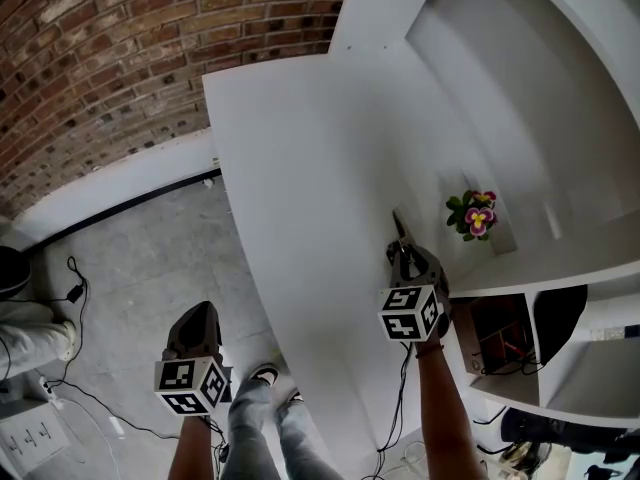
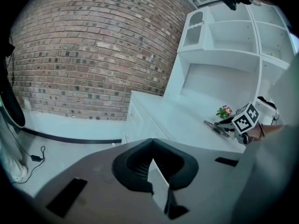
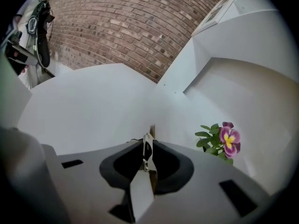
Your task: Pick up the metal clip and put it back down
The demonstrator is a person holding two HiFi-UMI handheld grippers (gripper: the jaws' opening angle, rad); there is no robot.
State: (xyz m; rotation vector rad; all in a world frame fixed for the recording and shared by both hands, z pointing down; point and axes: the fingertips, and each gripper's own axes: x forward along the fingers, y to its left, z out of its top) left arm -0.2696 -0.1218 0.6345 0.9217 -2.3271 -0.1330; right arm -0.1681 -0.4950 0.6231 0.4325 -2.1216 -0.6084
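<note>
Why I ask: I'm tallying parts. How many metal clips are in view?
1. The clip is gripped in the right claw, over the counter near the flower. The left claw is empty; the shelves could hide others.

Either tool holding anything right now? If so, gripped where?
Right tool is shut on the metal clip at its near end; the tip pokes out ahead. Left tool: shut, empty.

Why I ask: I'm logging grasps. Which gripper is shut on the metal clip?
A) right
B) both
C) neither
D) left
A: in the right gripper view the right gripper is shut on the metal clip, whose tip pokes out past the jaws. The left gripper is shut with nothing between its jaws.
</note>
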